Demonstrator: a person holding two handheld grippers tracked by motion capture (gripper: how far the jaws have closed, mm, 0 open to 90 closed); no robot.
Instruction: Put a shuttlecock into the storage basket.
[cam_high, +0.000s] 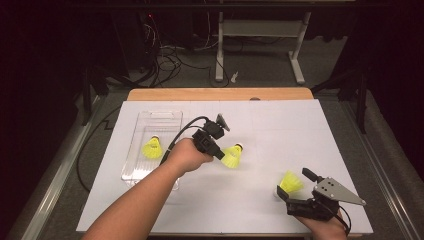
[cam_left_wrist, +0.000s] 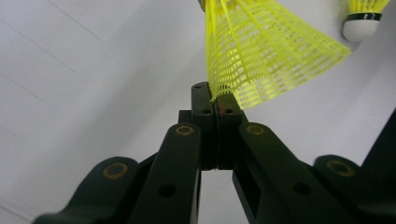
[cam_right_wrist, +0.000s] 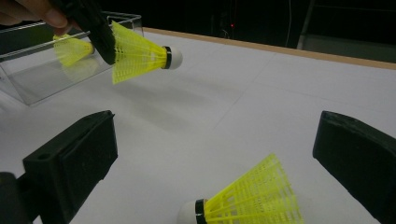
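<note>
My left gripper (cam_high: 220, 155) is shut on the skirt edge of a yellow shuttlecock (cam_high: 233, 156) and holds it above the white table, cork end pointing right. In the left gripper view the jaws (cam_left_wrist: 214, 100) pinch the net skirt of that shuttlecock (cam_left_wrist: 266, 51). A second yellow shuttlecock (cam_high: 291, 182) lies on the table at the right, between the wide-apart jaws of my right gripper (cam_high: 294, 186). The right gripper view has it (cam_right_wrist: 252, 200) low between the open pads (cam_right_wrist: 88, 149). A third shuttlecock (cam_high: 151, 147) sits inside a clear plastic box (cam_high: 150, 120).
The clear box (cam_right_wrist: 32, 74) stands at the left of the white tabletop (cam_high: 280, 130), just left of the raised shuttlecock (cam_right_wrist: 140, 53). A wooden edge (cam_high: 220, 94) runs along the far side. Cables and table legs lie on the floor beyond.
</note>
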